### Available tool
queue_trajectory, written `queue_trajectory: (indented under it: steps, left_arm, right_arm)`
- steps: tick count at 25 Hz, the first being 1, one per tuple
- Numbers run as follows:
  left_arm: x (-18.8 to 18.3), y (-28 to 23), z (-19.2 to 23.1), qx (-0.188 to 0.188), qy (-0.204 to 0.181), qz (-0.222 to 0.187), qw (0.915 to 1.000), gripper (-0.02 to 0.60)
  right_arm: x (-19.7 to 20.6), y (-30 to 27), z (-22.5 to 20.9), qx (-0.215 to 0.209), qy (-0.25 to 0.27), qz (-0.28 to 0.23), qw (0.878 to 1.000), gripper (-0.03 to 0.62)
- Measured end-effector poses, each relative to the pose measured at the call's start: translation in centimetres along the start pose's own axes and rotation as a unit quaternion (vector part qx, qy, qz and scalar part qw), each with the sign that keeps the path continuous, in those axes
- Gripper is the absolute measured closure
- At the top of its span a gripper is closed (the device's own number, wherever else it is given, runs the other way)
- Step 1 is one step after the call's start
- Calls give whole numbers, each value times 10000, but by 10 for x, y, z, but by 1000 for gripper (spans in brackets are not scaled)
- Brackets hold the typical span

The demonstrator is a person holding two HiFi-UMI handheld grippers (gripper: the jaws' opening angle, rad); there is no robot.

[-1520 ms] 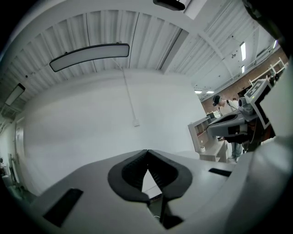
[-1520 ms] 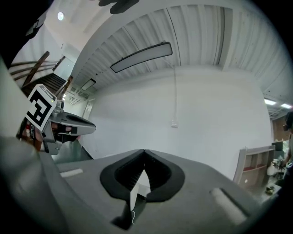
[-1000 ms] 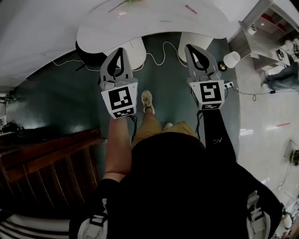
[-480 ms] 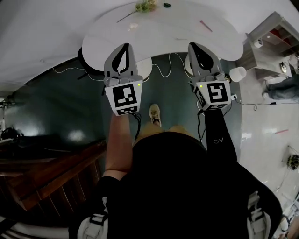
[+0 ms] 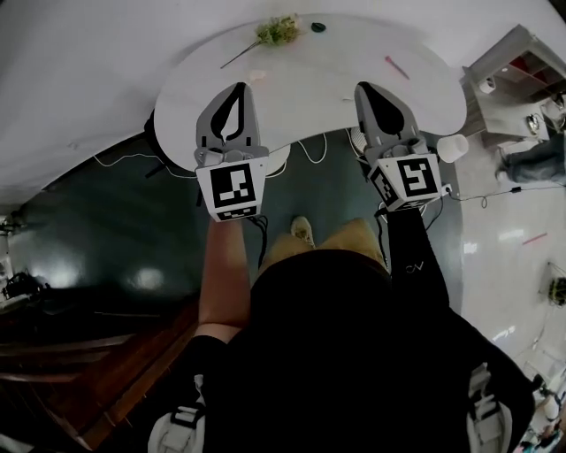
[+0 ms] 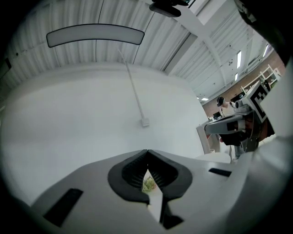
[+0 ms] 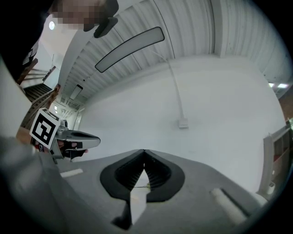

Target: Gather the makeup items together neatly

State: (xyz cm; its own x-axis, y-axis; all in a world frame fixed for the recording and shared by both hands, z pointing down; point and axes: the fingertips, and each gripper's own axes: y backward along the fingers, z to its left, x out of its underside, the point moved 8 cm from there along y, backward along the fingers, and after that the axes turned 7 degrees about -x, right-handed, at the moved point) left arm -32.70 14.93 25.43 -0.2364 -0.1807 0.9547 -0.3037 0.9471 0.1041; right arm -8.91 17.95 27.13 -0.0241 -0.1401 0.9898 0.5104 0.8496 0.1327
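Seen from the head camera looking down, a wooden stair [image 5: 80, 354] is cut off at the lower left, beside a dark green floor [image 5: 106, 221]. The left tongs [image 5: 237, 88] are held level with their tips pressed together and nothing in them, their nose over the near edge of a curved white bench [image 5: 354, 53]. The makeup items lie scattered well apart on the bench, beyond both tongs: a small pale item [image 5: 257, 76] just past the left tongs, a green sprig [image 5: 279, 31] and a small dark item [image 5: 318, 27] at the far edge, and a pink stick [image 5: 396, 67] further right; all are too small to identify. The right tongs [image 5: 364, 88] are likewise closed and empty. A white cable [image 5: 311, 149] trails on the floor between the tongs, and the person's dark torso hides the floor below, leaving one shoe [image 5: 303, 232] showing. A white cup [image 5: 453, 148] and a shelf unit [image 5: 513, 62] stand at the right. The two gripper views show mostly a white wall and a ribbed ceiling, which the head view lacks; the left one shows the sprig through the slot behind its closed tips.
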Motion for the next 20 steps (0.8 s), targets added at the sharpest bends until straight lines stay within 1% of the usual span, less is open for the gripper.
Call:
queue_trajectory:
  steps: [2,4,6,7,9,12,17,19,20]
  left_arm:
    - [8,-12,0,140,-6,6,9999,574]
    - [15,-21,-3,378,20,31,9993,574]
    - [19,-33,-5,552,130,38,9984,574]
    - [21,-40,-5,578,167,39,9982,574]
    - [25,-55,-3,555,164,57,9983,574]
    - [33,-80,1,500,88,88,9987,573]
    - [44,-138,10,397,-34,169,9991,572]
    - [48,-161,15,242,-38,235,9994,572]
    - [50,-172,19,106,-9,279,9996,572]
  right_arm:
    - [5,-7,-5,68,-43,48,10000,589]
    - [9,-14,-11,107,-91,116,9998,589]
    - [12,-23,-17,80,9,178,9998,589]
    - [12,-29,-20,66,77,200,9997,589]
    - [16,-43,-28,101,121,231,9996,589]
    - [25,-68,-49,188,10,244,9995,589]
    - [34,-121,-96,79,-39,247,9997,589]
    - [36,-143,-114,-10,-74,245,9997,589]
    - [38,-154,-123,-78,-80,236,9997,589]
